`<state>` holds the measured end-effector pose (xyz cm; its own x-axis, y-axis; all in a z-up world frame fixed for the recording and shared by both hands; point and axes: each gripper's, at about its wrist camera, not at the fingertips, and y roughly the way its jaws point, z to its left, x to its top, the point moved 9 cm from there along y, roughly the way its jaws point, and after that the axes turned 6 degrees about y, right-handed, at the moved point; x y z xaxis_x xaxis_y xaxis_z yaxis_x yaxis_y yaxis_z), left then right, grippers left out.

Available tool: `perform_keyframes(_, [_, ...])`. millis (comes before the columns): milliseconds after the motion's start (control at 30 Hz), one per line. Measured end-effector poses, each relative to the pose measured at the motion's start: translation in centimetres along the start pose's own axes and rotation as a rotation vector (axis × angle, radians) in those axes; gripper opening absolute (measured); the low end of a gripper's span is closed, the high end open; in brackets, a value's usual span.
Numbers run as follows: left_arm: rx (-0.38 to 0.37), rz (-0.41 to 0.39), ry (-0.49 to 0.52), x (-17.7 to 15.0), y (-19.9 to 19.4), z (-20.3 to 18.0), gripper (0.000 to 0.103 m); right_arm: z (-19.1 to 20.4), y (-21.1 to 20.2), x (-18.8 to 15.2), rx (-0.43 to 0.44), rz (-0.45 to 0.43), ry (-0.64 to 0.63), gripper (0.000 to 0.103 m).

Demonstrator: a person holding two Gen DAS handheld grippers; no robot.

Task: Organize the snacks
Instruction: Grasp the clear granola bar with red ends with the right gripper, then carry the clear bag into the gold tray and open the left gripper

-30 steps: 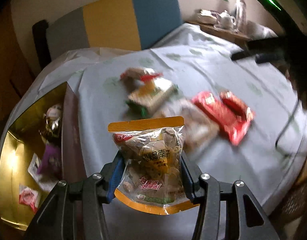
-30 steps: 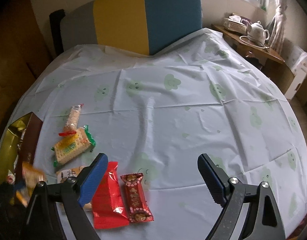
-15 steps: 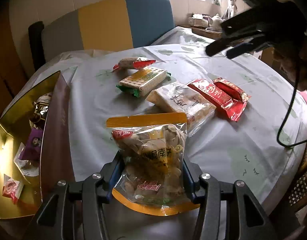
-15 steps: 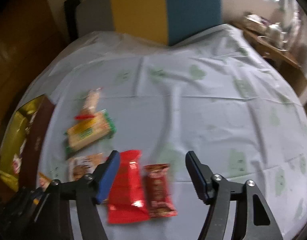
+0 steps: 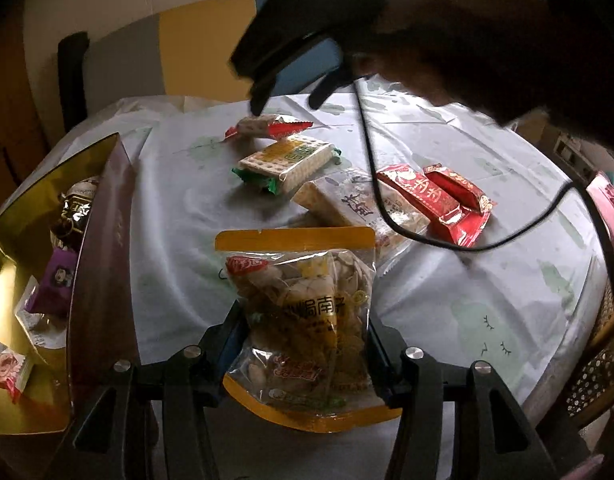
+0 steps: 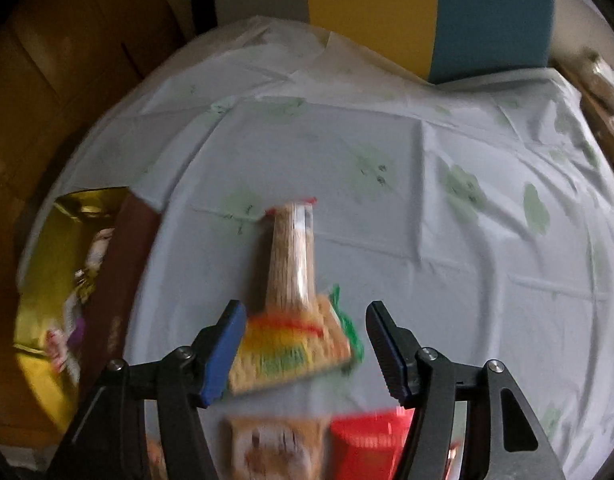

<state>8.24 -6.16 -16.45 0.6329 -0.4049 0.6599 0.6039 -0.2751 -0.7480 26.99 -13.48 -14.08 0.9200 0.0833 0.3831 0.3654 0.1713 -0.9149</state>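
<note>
Two tongs are at work: the left tongs (image 5: 303, 344) pinch a clear seed bag (image 5: 303, 312) near the gold box (image 5: 11, 280) (jaws easing apart), while the right tongs (image 6: 303, 344) — narrowing, gripping nothing — hover over the cracker pack (image 6: 291, 348) on the tabletop (image 6: 447, 280).
</note>
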Motion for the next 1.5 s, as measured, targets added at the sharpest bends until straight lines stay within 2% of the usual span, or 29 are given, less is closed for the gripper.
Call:
perform_keyframes(167, [0.001,0.0,0.003,0.0,0.1,0.0,0.055,0.5,4.0,1.2,-0.015,0.064,0.015,0.064])
perform_keyframes(200, [0.001,-0.001,0.003,0.0,0.1,0.0,0.055,0.3,4.7,1.1,-0.026,0.073,0.026,0.059])
perform_keyframes(267, [0.002,-0.001,0.004,0.0,0.1,0.0,0.055,0.2,4.6,1.2,-0.031,0.048,0.018,0.03])
perform_keyframes(400, [0.01,0.001,0.006,0.0,0.1,-0.1,0.055,-1.3,1.6,1.0,-0.039,-0.033,0.024,0.03])
perform_keyframes(533, [0.022,0.0,0.008,0.1,0.2,-0.2,0.055,-6.2,-2.2,-0.7,-0.064,-0.071,0.082,0.03])
perform_keyframes(767, [0.035,0.001,0.012,0.1,0.4,-0.4,0.056,-16.0,-4.6,-5.9,-0.189,-0.04,0.201,0.03])
perform_keyframes(933, [0.041,0.009,0.013,0.1,0.2,-0.5,0.056,-20.3,-4.3,-9.5,-0.232,0.014,0.269,0.03])
perform_keyframes(1033, [0.045,0.012,0.013,0.3,0.3,-0.5,0.056,-20.8,-3.2,-10.6,-0.229,0.062,0.286,0.03])
perform_keyframes(1100, [0.047,0.016,0.01,0.3,0.3,-0.5,0.056,-20.2,-2.7,-10.9,-0.218,0.079,0.247,0.031])
perform_keyframes(1167, [0.049,0.021,0.007,0.3,0.4,-0.4,0.056,-19.9,-2.7,-10.8,-0.243,0.077,0.218,0.031])
perform_keyframes(1400, [0.052,0.029,0.009,0.4,0.4,-0.4,0.056,-20.5,-2.8,-11.1,-0.252,0.07,0.212,0.031])
perform_keyframes(1500, [0.05,0.034,0.003,0.4,0.6,-0.3,0.056,-19.5,-2.4,-11.2,-0.271,0.067,0.188,0.031])
